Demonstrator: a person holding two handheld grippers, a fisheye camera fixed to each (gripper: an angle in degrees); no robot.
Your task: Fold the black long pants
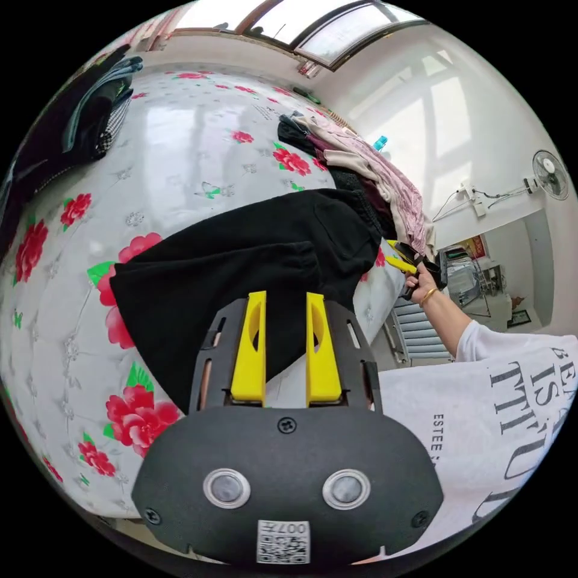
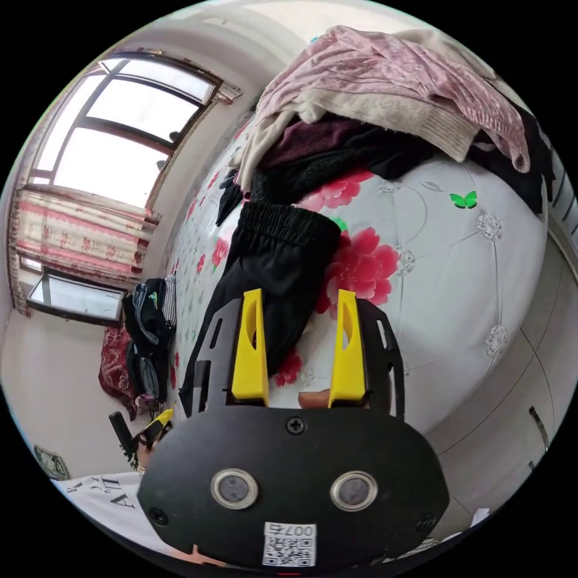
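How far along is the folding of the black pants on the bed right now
Partly done, it seems. The black pants lie on the floral bed, apparently already doubled leg over leg, waistband toward the clothes pile. In hand: nothing; the left gripper and right gripper are both open, jaws apart above the fabric. Left: folding them shorter.

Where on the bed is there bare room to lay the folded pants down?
The widest free patch of the floral bed cover lies beyond the black pants, between the dark clothes stack and the mixed clothes heap. That heap crowds the bed corner, though some bare cover shows below it in the right gripper view.
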